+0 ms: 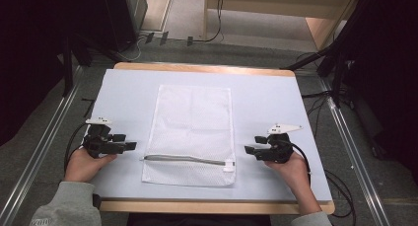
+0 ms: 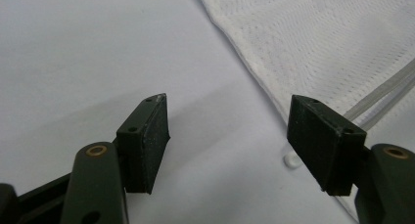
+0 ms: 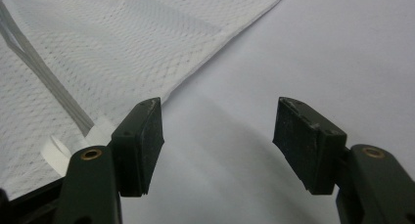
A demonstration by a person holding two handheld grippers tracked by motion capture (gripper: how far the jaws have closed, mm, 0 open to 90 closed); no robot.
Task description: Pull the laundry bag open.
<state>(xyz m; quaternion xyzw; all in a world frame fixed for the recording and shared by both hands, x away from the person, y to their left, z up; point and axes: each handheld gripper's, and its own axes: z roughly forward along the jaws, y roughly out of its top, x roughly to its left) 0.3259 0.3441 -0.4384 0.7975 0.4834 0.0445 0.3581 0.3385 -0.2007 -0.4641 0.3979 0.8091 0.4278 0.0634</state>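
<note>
**Both grippers wide apart, mesh bag flat between them**

A white mesh bag point(image 1: 191, 133) lies flat in the middle of the bench point(image 1: 266, 95), its long side running from 12 to 6 o'clock. Its zip point(image 1: 185, 159) crosses the near end from 9 to 3 o'clock.

The left gripper point(image 1: 129, 146) sits at 9 o'clock of the bag, just beside its near left edge, pointing toward 3 o'clock. Its fingers point(image 2: 147, 141) stand wide open with nothing between them but bare bench; the bag's edge and zip end lie just past the right-hand finger.

The right gripper point(image 1: 249, 149) sits at 3 o'clock of the bag, near the zip's end, pointing toward 9 o'clock. Its fingers point(image 3: 139, 143) are also well open and hold nothing; the bag's corner lies just beyond the left-hand finger, with no clear touch.
</note>
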